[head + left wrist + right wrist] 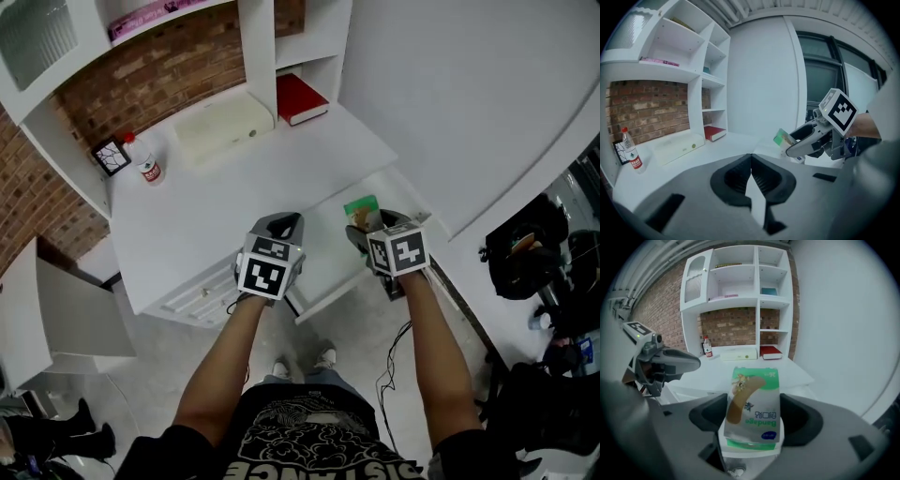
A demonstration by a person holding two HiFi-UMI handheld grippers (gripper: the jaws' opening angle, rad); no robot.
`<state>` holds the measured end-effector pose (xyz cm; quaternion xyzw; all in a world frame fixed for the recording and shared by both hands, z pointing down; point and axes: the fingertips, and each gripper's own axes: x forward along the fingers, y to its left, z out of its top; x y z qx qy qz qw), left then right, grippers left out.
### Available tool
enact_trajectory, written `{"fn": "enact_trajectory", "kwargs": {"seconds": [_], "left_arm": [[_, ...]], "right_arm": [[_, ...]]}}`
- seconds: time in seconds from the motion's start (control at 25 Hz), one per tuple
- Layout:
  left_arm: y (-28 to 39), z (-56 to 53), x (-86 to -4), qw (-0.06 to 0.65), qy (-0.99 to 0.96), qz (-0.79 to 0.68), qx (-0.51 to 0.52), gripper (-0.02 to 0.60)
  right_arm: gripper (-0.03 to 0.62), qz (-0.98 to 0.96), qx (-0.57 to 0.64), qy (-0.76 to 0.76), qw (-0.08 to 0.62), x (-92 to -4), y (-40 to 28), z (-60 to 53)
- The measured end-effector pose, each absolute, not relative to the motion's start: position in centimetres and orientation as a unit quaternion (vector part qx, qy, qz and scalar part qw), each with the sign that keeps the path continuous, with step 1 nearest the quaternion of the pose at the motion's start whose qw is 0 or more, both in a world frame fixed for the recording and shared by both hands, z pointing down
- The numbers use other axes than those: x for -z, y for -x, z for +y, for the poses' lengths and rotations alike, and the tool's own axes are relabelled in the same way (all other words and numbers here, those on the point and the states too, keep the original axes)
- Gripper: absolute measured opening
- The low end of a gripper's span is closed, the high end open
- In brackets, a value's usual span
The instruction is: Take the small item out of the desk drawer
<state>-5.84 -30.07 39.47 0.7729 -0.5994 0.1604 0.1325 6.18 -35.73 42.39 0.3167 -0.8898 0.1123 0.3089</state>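
A small green and white bandage box [753,406] sits upright between the pads of my right gripper [752,425], which is shut on it. In the head view the box [361,209] pokes out ahead of the right gripper [365,232], above the open white desk drawer [325,258]. The left gripper view shows the same box [781,137] held in the air past the desk edge. My left gripper [751,165] is shut with nothing in it; its tips meet. It hovers over the desk's front edge, left of the drawer [282,225].
On the white desk [225,202] stand a water bottle [147,166], a small framed picture [111,157], a long white box [223,127] and a red book [300,97]. Shelves rise behind. A black bag [520,248] lies on the floor at right.
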Motion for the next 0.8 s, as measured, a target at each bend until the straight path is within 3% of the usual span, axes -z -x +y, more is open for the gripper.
{"fn": "enact_trajectory", "kwargs": {"seconds": [0.8], "left_arm": [[3.1, -27.5, -34.9, 0.078, -0.824, -0.544, -0.138, 0.009]], "right_arm": [[0.348, -0.862, -0.068, -0.475, 0.161, -33.1, -12.3, -28.8]]}}
